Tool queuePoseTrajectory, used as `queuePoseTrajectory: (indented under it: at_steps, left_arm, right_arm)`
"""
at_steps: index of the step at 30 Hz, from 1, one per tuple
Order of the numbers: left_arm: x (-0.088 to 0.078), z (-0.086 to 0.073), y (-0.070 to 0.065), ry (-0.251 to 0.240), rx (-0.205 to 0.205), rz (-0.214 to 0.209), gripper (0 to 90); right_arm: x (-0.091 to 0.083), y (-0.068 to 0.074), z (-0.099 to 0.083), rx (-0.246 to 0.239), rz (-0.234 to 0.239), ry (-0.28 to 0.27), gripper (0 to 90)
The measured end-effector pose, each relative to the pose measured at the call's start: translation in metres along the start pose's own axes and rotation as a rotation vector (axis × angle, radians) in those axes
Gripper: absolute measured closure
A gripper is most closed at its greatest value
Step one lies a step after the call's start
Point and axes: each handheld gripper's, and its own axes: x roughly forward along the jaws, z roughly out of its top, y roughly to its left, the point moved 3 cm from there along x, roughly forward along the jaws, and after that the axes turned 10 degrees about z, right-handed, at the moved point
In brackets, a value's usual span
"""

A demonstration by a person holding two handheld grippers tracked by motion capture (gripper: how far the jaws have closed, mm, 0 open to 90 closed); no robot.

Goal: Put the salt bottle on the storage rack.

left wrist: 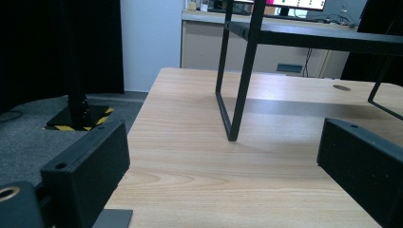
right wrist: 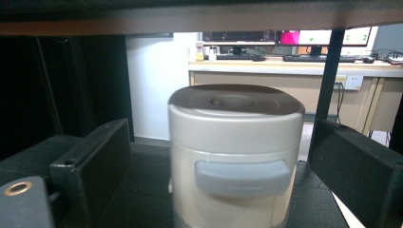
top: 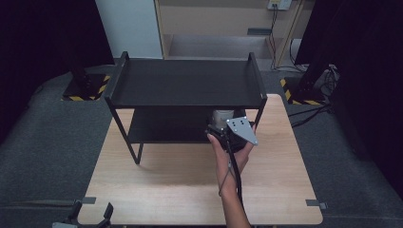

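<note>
The real worry here is the low headroom: the white canister (right wrist: 236, 156) stands on the lower shelf (top: 161, 126) of the black rack (top: 185, 83), and its lid sits close under the top shelf (right wrist: 199, 16), so any upward tilt or lift of the right gripper (top: 231, 133) could knock the lid against that board. I'd also guess a lopsided squeeze could push the canister sideways across the shelf, since from the right gripper view one jaw looks no nearer to it than the other and neither is touching. The rack's right front leg (top: 259, 116) is just beside the hand (top: 233, 159), so a careless swing outward could bump it and jolt the whole frame. As things stand, the right gripper is spread wide with the canister upright between its two jaws, a clear gap on each side, the canister's grey tab (right wrist: 242, 176) facing the camera. In the high view the canister peeks out just beyond the gripper, under the right end of the top shelf. The left gripper (top: 90, 216) rests down at the near left corner of the counter (top: 180, 185), well apart from all this, jaws spread and holding nothing, looking across bare wood toward the rack's left front leg (left wrist: 240, 90).
</note>
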Motion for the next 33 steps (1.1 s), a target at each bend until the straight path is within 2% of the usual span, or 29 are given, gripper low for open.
queuePoseTrajectory:
  at_steps: [4,9,15,24,27,33]
  left_arm:
    - [0.0,0.0,0.0,0.0,-0.001,0.0,2.4]
    - [-0.001,0.0,0.0,-0.002,0.0,-0.001,2.5]
    - [0.0,0.0,-0.001,0.003,0.006,0.002,2.5]
    - [0.004,0.001,-0.006,0.007,0.019,-0.009,2.4]
    - [0.004,0.0,-0.008,0.006,0.022,-0.01,2.4]
    - [0.005,0.001,-0.01,0.002,0.026,-0.005,2.4]
  right_arm:
    - [-0.009,0.006,-0.002,-0.007,-0.009,-0.01,5.9]
    - [-0.028,0.014,-0.009,-0.015,-0.003,-0.031,5.1]
    - [-0.066,0.018,-0.028,-0.001,0.004,-0.044,5.1]
    - [-0.105,0.013,-0.06,0.022,0.011,-0.011,4.8]
    - [-0.115,0.011,-0.07,0.04,0.005,-0.012,4.8]
    - [-0.134,0.002,-0.085,0.045,-0.006,-0.025,4.9]
